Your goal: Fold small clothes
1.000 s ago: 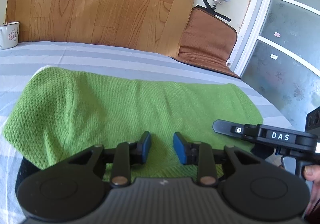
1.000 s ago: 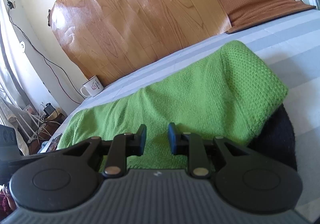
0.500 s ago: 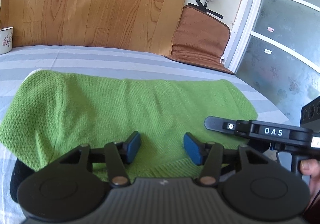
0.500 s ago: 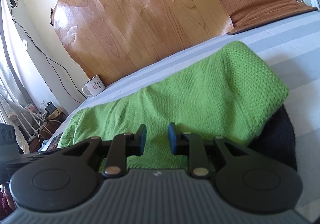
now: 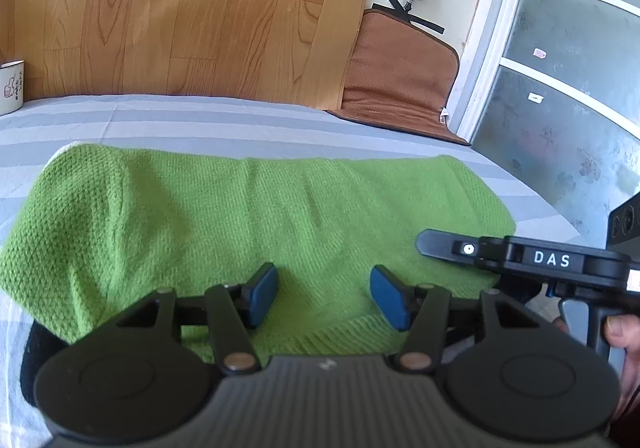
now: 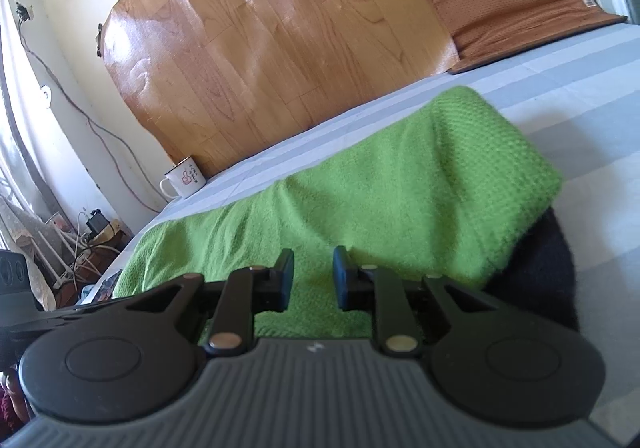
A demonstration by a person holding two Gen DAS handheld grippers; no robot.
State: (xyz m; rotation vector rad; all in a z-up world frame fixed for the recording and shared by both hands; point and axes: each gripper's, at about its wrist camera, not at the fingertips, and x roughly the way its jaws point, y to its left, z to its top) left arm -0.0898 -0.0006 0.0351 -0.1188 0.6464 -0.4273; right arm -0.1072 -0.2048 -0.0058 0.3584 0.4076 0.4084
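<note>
A green knitted garment (image 5: 248, 215) lies spread flat on the striped bed sheet (image 5: 200, 119). My left gripper (image 5: 326, 298) hovers over its near hem, jaws opening, blue pads (image 5: 262, 296) wide apart and not pressing on the cloth. My right gripper (image 6: 313, 282) sits over the same hem further along, jaws closing. A narrow gap still shows between its pads, with the green garment (image 6: 400, 183) lying flat beneath. In the left wrist view the right gripper (image 5: 430, 244) reaches in side-on over the garment's right edge, held by a hand (image 5: 624, 332).
A dark cloth (image 6: 540, 268) pokes out from under the garment's end. A white mug (image 6: 184, 177) stands at the bed's far edge by a wood-pattern sheet (image 5: 180, 7). A brown cushion (image 5: 400, 67) leans against the wall near a glass door (image 5: 560, 87).
The left gripper's pads have spread well apart. The right gripper's pads have drawn slightly closer. The garment and both hands stay where they were.
</note>
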